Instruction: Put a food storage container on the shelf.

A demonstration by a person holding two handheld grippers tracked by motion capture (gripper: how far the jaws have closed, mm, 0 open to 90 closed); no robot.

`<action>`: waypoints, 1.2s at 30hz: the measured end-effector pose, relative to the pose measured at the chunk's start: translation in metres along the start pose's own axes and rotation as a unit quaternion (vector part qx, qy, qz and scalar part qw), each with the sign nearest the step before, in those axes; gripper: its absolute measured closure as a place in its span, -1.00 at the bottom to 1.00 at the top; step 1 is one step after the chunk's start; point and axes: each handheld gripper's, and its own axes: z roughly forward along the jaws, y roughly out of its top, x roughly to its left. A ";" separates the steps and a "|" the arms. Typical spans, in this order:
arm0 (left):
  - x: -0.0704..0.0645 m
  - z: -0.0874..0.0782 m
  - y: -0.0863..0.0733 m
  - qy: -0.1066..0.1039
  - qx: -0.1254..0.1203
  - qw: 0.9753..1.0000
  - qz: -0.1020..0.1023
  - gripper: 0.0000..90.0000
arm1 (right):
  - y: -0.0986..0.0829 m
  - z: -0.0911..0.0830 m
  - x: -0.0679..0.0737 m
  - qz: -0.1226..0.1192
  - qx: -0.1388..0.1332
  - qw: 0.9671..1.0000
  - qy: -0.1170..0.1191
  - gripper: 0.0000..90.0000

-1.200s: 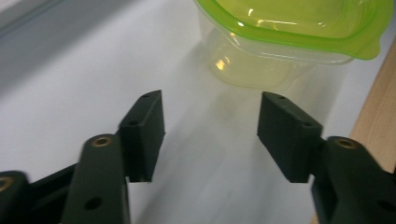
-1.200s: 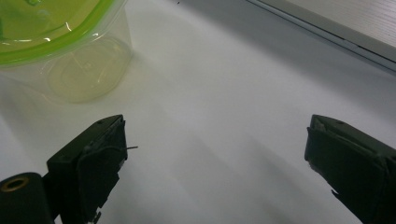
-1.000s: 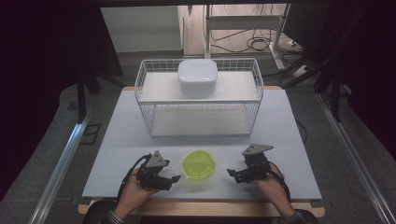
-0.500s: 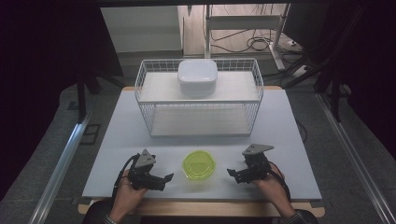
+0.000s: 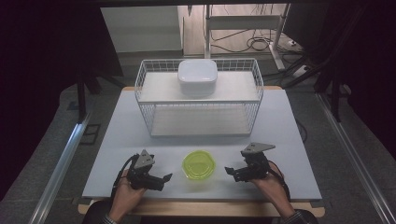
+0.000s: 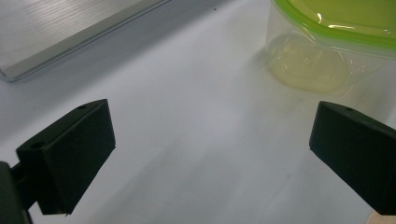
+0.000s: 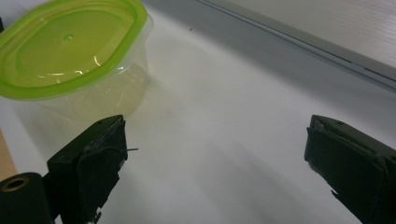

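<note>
Behind the green-lidded container (image 5: 199, 164), well apart from it, a wire basket (image 5: 154, 100) holds a white box (image 5: 197, 77) (on its upper shelf). The left gripper (image 5: 161, 179) and right gripper (image 5: 231, 171) flank the container, jaws spread, gripping nothing.

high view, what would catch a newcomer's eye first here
The green-lidded clear container stands out at the near middle of the pale table, with the left claw and right claw open on either side, apart from it. Behind sits a white wire basket with a white lidded box on top.
</note>
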 end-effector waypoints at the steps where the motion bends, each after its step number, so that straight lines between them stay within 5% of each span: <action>1: 0.000 0.000 0.000 0.000 0.001 1.000 0.000 -1.00 | 0.001 0.000 0.000 0.004 0.002 1.000 0.004 -0.86; 16: -0.001 0.005 -0.001 0.000 0.013 1.000 0.008 -1.00 | 0.023 0.002 0.000 0.047 0.003 0.998 0.049 -0.89; 24: -0.002 0.005 0.000 0.000 0.016 1.000 0.012 -1.00 | 0.044 0.010 0.000 0.066 0.007 0.994 0.091 -0.51; 30: -0.002 0.005 -0.001 0.002 0.018 1.000 0.014 -1.00 | 0.055 0.025 0.000 0.087 0.027 0.987 0.132 -0.25; 36: -0.002 0.006 -0.001 0.000 0.020 1.000 0.016 -0.99 | 0.056 0.041 -0.005 0.128 0.052 0.976 0.169 0.09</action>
